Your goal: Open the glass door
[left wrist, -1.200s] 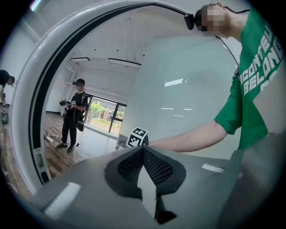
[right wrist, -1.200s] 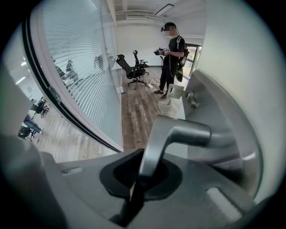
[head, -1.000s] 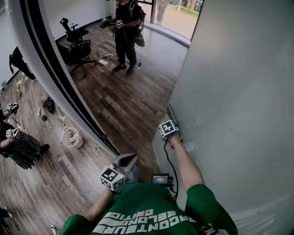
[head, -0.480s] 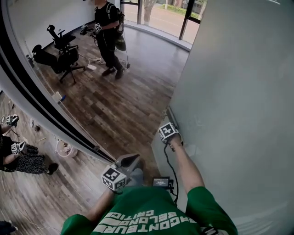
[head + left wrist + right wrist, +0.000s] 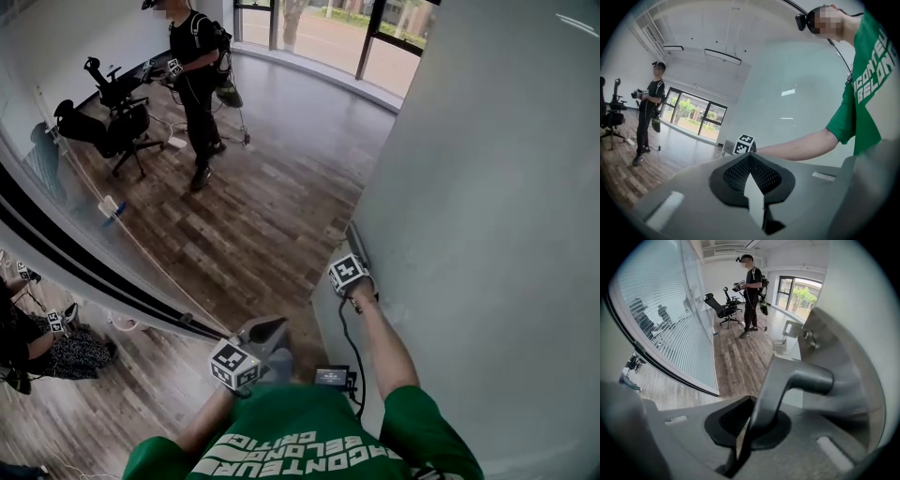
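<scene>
Right gripper view tells most of it: the right claw is clamped shut on the brushed grey metal lever handle. It bites the lever well out from the pivot, and the handle's metal backplate sits up around 2 o'clock. In the head view the tall frosted glass door fills everything from 12 round to 5 o'clock, and the handle is on its near edge, close to the middle of the picture.

The left claw hangs at about 6 o'clock just off the green T-shirt. Its jaws are closed on nothing, so it's basically a spectator.

How it'll handle, just my guess: a full glass panel like that is heavy and stiff, so it should start slow and then carry its own weight once moving. The lever is smooth metal and probably slippery under the pads. Out on the lever is the right place to hold it, since that gives the most leverage and a firm squeeze. I'd go with a steady pull and no yanking, because glass won't forgive a slam.

There's a person in black at 11 o'clock beside a black office chair at 10, both well apart from the door.
</scene>
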Demonstrator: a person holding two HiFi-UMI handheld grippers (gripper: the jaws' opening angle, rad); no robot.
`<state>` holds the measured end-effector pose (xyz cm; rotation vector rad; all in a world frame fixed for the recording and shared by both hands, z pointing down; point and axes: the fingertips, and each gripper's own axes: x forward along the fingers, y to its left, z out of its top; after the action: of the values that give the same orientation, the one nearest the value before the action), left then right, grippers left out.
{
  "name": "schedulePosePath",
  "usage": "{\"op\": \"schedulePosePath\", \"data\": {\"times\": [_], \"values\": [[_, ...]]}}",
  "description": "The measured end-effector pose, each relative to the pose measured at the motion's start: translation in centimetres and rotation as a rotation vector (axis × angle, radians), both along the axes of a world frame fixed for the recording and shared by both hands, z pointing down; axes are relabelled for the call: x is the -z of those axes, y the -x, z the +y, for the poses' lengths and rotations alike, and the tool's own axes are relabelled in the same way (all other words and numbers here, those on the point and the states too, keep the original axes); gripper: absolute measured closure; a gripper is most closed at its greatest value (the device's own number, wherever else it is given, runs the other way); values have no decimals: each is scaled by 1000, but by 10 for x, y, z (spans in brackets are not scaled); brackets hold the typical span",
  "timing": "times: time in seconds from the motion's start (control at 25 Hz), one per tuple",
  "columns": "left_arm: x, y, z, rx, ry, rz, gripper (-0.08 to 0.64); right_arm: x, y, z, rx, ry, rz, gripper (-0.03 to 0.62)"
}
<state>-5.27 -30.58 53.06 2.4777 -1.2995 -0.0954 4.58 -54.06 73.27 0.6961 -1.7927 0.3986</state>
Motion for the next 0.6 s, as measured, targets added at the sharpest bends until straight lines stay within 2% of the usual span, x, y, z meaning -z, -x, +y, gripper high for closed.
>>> {"op": "schedulePosePath", "data": {"times": [0.6], "values": [[-6,-28,-54,-122,9,-9,543,-10,-61,-35,-99,11,-7,598]]}}
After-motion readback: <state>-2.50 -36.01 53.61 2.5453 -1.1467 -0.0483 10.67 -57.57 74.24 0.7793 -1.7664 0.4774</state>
